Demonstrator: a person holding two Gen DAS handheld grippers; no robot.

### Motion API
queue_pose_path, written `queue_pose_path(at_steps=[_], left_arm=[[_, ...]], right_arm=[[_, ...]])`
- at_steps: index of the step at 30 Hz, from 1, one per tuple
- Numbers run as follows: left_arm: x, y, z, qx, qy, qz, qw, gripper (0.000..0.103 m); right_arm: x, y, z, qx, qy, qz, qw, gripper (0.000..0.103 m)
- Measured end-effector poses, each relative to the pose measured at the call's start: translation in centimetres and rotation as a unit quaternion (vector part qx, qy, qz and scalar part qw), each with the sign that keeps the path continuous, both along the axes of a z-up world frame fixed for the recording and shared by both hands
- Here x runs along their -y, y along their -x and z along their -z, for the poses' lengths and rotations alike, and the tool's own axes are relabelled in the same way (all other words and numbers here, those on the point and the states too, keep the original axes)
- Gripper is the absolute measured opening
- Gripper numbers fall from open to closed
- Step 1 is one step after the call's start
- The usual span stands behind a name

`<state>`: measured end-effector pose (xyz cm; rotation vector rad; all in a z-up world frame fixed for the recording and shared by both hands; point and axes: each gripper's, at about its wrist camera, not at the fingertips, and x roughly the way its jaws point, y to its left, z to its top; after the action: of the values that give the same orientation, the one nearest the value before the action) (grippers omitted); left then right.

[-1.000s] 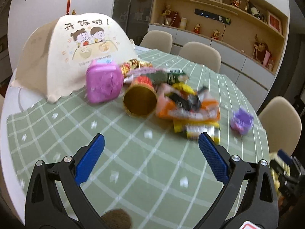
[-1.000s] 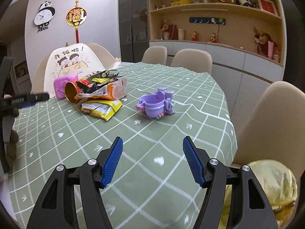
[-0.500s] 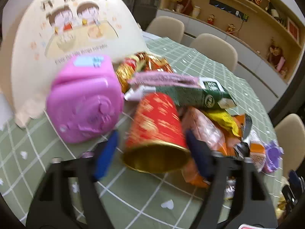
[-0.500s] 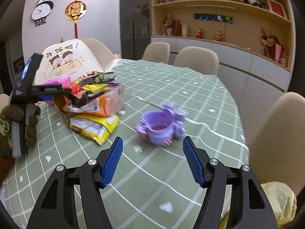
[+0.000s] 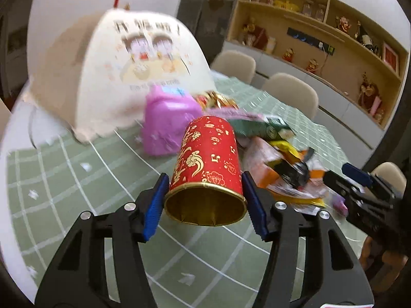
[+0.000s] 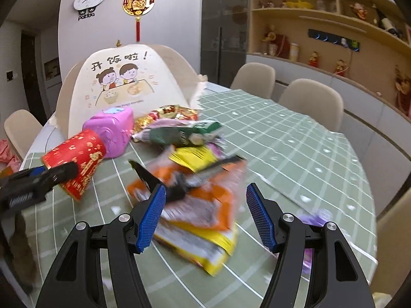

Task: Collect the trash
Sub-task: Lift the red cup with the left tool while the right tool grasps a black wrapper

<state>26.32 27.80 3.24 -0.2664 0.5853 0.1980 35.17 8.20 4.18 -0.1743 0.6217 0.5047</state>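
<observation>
A red paper cup with gold patterns lies on its side between the blue pads of my left gripper, gold mouth toward the camera. The jaws are closing and both pads press its sides. In the right wrist view the same cup hangs tilted above the cloth in the left gripper. My right gripper stands open just over a pile of snack wrappers: an orange one, a yellow one and a green one. Nothing is held between its pads.
A pink plastic box stands behind the cup, in front of a cream mesh food cover. A purple toy lies right of my right gripper. The round table has a green checked cloth; beige chairs ring it.
My left gripper went forward to the red cup, narrowed around it and now grips it off the cloth. My right gripper swung left from the purple toy to the wrapper pile.
</observation>
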Motion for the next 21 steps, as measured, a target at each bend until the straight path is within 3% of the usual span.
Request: queue_pose_path(at_steps=[2, 6, 8, 10, 12, 13, 21], left_arm=[[-0.3, 0.2, -0.2, 0.007, -0.007, -0.003, 0.9999, 0.055], [-1.5, 0.1, 0.1, 0.005, 0.017, -0.004, 0.9998, 0.055], [-1.8, -0.1, 0.4, 0.0, 0.024, -0.004, 0.9997, 0.055], [-1.9, 0.0, 0.6, -0.004, 0.037, 0.001, 0.9993, 0.055], [-1.8, 0.1, 0.5, -0.001, 0.04, 0.007, 0.9992, 0.055], [-1.7, 0.2, 0.3, 0.002, 0.04, 0.009, 0.9992, 0.056], [-0.9, 0.3, 0.3, 0.003, 0.037, 0.021, 0.9991, 0.056]], right_arm=[[-1.2, -1.1, 0.6, -0.015, -0.002, 0.003, 1.0, 0.061], [-2.2, -3.3, 2.4, -0.061, -0.009, 0.011, 0.998, 0.055], [-2.4, -3.4, 2.8, -0.062, 0.002, 0.011, 0.998, 0.047], [-2.7, -3.0, 2.9, -0.072, 0.007, -0.006, 0.997, 0.021], [-2.6, -2.4, 2.7, -0.071, 0.004, -0.016, 0.997, 0.019], [-2.5, -1.9, 2.5, -0.065, 0.008, -0.017, 0.998, 0.011], [0.0, 1.5, -0.3, -0.03, -0.007, -0.018, 0.999, 0.005]])
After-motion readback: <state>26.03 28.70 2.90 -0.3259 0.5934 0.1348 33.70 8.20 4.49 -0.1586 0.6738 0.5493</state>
